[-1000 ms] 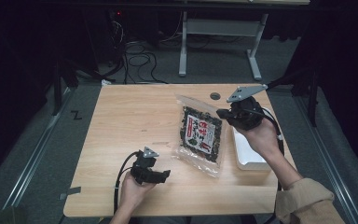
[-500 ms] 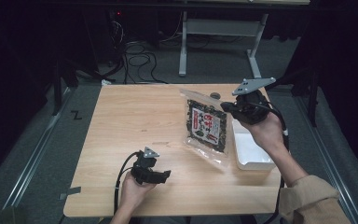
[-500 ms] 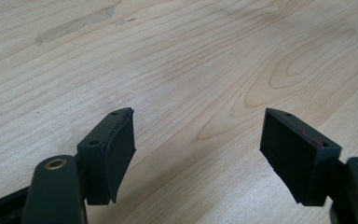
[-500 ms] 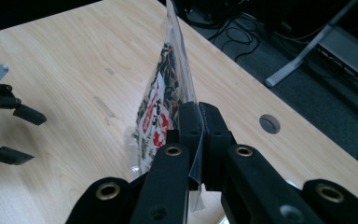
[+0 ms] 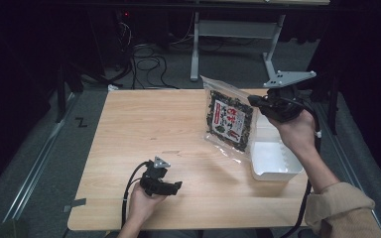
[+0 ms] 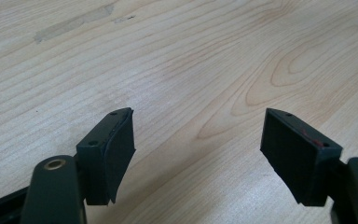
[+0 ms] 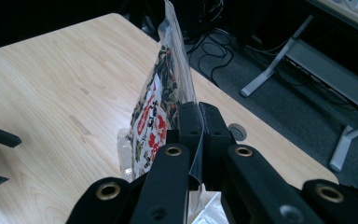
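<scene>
— What's my right claw got?
— It's pinching the clear edge of a snack bag, lifted beside the white tray. I can't read its red-and-white label.
— My left claw?
— Spread, nothing between, bare worktop ahead.

The left and middle of the table are bare wood with lots of room to pass, but on the right a hanging bag and a white tray block the way.
</scene>
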The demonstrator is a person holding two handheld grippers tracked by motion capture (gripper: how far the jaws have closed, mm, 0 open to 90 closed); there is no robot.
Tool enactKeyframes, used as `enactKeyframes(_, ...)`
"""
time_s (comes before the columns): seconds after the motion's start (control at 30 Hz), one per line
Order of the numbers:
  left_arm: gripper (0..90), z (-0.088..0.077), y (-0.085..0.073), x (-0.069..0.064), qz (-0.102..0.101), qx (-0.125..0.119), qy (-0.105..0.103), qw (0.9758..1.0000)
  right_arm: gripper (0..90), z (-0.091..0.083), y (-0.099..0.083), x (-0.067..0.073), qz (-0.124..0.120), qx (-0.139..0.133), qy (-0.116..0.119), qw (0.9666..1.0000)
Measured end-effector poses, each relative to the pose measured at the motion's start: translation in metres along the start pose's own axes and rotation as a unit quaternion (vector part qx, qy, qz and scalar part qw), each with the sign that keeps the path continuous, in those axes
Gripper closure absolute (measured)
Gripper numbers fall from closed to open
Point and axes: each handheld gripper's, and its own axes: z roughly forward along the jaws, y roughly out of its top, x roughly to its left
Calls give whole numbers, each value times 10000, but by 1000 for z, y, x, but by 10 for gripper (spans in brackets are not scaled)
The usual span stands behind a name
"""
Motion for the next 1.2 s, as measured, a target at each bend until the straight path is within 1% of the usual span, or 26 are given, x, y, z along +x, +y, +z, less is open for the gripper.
enactKeyframes(0.13,266,1,0,0,-5,-2,-5,10000,900,-5,0,-4,41,9,-32,10000)
enactKeyframes(0.17,266,1,0,0,-6,0,-5,10000,900,-8,-1,-7,70,4,-84,9999)
enactKeyframes(0.23,266,1,0,0,2,8,1,10000,900,-9,-1,-9,60,-2,-93,9999)
enactKeyframes(0.3,263,0,0,0,35,25,32,10000,900,-14,-3,-13,146,-31,-121,9998)
enactKeyframes(0.33,261,0,0,-1,44,31,35,10000,900,-17,-6,-17,183,-62,-172,9997)
enactKeyframes(0.4,261,1,0,-1,51,49,27,10000,900,-19,-7,-18,193,-70,-192,9996)
enactKeyframes(0.5,261,2,0,-1,60,65,37,10000,900,-25,-12,-26,295,-79,-241,9992)
enactKeyframes(0.57,261,2,0,-1,59,69,33,10000,900,-27,-14,-28,341,-96,-264,9990)
enactKeyframes(0.67,261,2,-1,-1,63,63,44,10000,900,-33,-18,-34,405,-113,-298,9987)
enactKeyframes(0.8,261,2,0,-1,69,64,33,10000,900,-40,-25,-41,451,-106,-397,9981)
enactKeyframes(0.83,261,2,0,-1,69,65,33,10000,900,-44,-29,-44,504,-107,-440,9977)
enactKeyframes(0.97,261,2,0,-2,69,66,39,9999,900,-48,-35,-49,517,-111,-470,9975)
enactKeyframes(1.2,261,2,-1,-2,85,74,25,9999,900,-59,-50,-60,648,-186,-602,9959)
